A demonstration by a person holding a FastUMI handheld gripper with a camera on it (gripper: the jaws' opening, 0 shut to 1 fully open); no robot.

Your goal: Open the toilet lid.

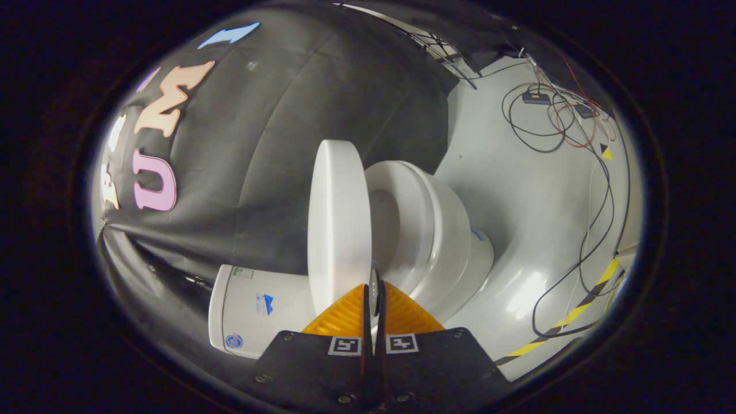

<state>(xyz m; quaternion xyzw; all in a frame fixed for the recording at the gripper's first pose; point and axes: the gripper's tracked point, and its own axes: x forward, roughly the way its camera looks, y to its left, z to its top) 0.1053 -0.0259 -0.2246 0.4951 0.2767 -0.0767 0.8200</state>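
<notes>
A test booth rather than a home bathroom: the toilet (425, 230) stands on a bare pale floor (529, 190) against black cloth (276, 144), with loose cables (552, 115) and hazard tape (575, 313) about.

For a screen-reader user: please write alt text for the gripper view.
The gripper is pinched shut on the edge of the raised toilet lid, which stands clear of the seat. The tank sits against the black cloth wall, with cables lying on the pale floor beyond.
</notes>
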